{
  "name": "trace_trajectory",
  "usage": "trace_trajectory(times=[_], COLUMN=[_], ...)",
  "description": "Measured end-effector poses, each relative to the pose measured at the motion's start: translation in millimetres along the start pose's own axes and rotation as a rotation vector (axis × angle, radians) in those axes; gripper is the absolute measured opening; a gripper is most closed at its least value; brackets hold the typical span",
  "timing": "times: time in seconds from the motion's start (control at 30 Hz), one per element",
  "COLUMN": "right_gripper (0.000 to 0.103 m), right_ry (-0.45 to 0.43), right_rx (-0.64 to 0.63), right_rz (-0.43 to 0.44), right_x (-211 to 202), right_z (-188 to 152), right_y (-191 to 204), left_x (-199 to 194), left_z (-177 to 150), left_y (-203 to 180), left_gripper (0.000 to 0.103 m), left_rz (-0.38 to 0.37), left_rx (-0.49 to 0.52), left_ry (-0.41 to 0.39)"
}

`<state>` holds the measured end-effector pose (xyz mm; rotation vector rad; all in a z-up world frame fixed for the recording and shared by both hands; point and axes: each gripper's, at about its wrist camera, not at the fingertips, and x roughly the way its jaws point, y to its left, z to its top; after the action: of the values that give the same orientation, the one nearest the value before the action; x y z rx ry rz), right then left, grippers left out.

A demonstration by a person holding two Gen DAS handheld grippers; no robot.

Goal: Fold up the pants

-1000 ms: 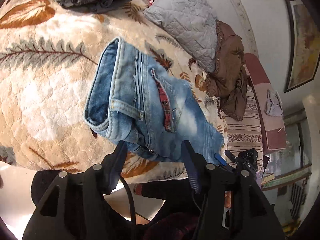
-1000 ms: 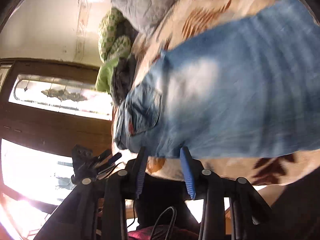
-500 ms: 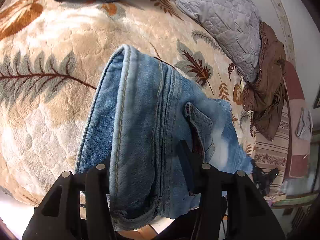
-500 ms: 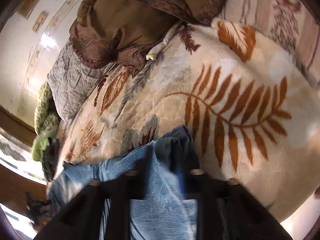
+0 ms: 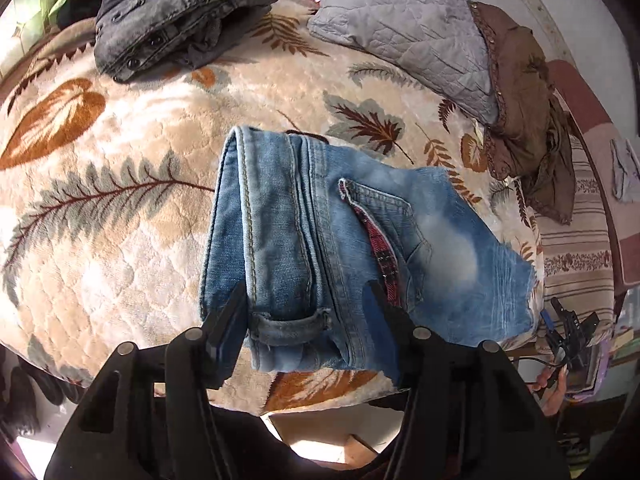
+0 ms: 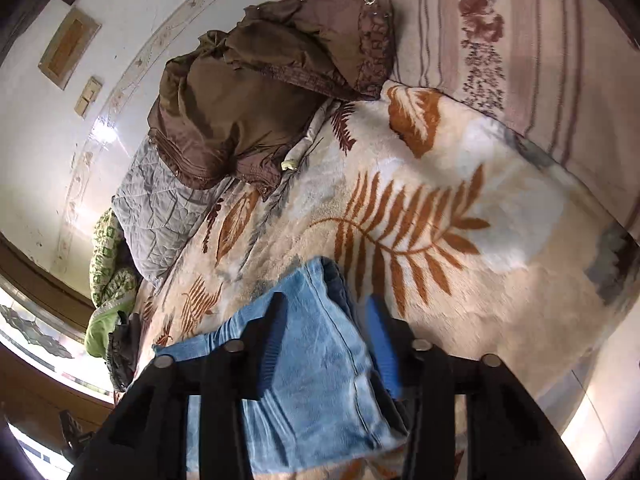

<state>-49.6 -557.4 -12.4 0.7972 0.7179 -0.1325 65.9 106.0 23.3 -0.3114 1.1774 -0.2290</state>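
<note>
A: Nearest first, what has changed?

B: Both sets of jaws have just been opening. Half a second ago the left gripper (image 5: 306, 312) had the waistband end of the jeans (image 5: 344, 248) between its fingers; now they stand apart at a middling width on either side of the belt loop, and I cannot tell whether the pads still touch the denim. The jeans lie folded on the bed's blanket (image 5: 120, 208).

A: And the right gripper (image 6: 326, 332)?

B: Half a second ago it was clamped on the pale blue fold. Now its fingers are spread, with the denim (image 6: 316, 368) between them but the pads seemingly off it. The cloth lies flat on the leaf-patterned blanket (image 6: 440, 200).

A: Any containers?

B: I see none.

A: How do the jeans look?

B: Light, faded blue, folded into a compact packet, with a pocket and a red plaid lining showing, near the bed's front edge.

A: Farther back?

B: A grey folded garment (image 5: 176, 20), a grey quilted pillow (image 5: 408, 28) and a brown jacket (image 5: 520, 92) beside it.
</note>
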Motion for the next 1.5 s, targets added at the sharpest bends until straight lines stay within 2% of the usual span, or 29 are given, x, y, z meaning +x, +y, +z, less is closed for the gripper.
trace_trajectory(times=[0.07,0.13,0.23,0.3,0.37,0.4,0.43,0.47,0.53,0.6,0.67,0.73,0.77,0.87,0.93,1.03,1.1,1.2,1.33,1.5], right_gripper=[0.06,0.06,0.06,0.059,0.057,0.051,0.018,0.005,0.007,0.012,0.02,0.053,0.058,0.059,0.059,0.059,0.059,0.059,0.057,0.057], right_ry=[0.008,0.036,0.065,0.05,0.074,0.091,0.083,0.071,0.067,0.106,0.092,0.076,0.061,0.038,0.042,0.021,0.031,0.027,0.021,0.018], right_rx=[0.028,0.088,0.188,0.22,0.239,0.235,0.216,0.194,0.176,0.174,0.214,0.252,0.266,0.247,0.241,0.24,0.228,0.235,0.256,0.258], right_rz=[-0.01,0.012,0.089,0.16,0.185,0.191,0.16,0.121,0.15,0.137,0.152,0.184,0.201,0.233,0.202,0.269,0.341,0.4,0.47,0.502], right_x=[-17.4,-23.2,-16.5,-10.3,2.1,8.7,11.5,11.6,9.6,10.2,1.3,-5.8,-8.0,-3.8,4.9,11.3,18.6,27.5,30.1,31.6], right_z=[-23.8,-47.2,-70.3,-75.9,-77.2,-76.3,-74.9,-73.3,-74.7,-81.8,-91.7,-97.7,-99.3,-98.7,-97.8,-97.5,-96.7,-98.5,-100.9,-102.2], right_y=[-15.0,-30.6,-46.7,-49.1,-47.1,-45.1,-42.3,-40.4,-39.6,-42.9,-52.1,-61.6,-64.7,-62.5,-59.5,-57.2,-54.5,-58.1,-69.6,-73.2], left_x=[-13.4,-14.5,4.6,25.1,43.9,52.2,59.4,67.6,83.3,101.7,121.0,142.6,154.2,187.3,204.9,234.4,254.5,274.1,285.3,300.0], left_z=[3.3,12.7,30.0,38.0,40.5,40.6,39.5,39.3,37.2,35.6,35.3,33.6,32.1,23.1,16.5,10.2,6.1,-2.8,-16.4,-48.5], left_y=[-16.3,-38.3,-87.2,-128.0,-169.2,-189.8,-209.4,-228.3,-265.9,-300.7,-334.9,-368.8,-385.9,-432.9,-458.7,-483.9,-495.7,-510.8,-524.9,-530.9], left_gripper=[0.069,0.07,0.07,0.07,0.07,0.07,0.07,0.07,0.07,0.07,0.07,0.07,0.07,0.07,0.07,0.07,0.07,0.07,0.07,0.073], left_rz=[0.016,-0.018,-0.048,-0.055,-0.067,-0.073,-0.074,-0.066,-0.062,-0.05,-0.053,-0.063,-0.066,-0.046,-0.037,-0.069,-0.078,-0.058,-0.118,-0.099], left_rx=[0.055,0.103,0.177,0.244,0.313,0.35,0.386,0.417,0.484,0.548,0.605,0.662,0.691,0.783,0.835,0.873,0.895,0.997,1.142,1.343], left_ry=[-0.036,-0.04,-0.001,0.041,0.079,0.094,0.105,0.115,0.147,0.187,0.23,0.284,0.314,0.376,0.385,0.455,0.521,0.555,0.641,0.717])
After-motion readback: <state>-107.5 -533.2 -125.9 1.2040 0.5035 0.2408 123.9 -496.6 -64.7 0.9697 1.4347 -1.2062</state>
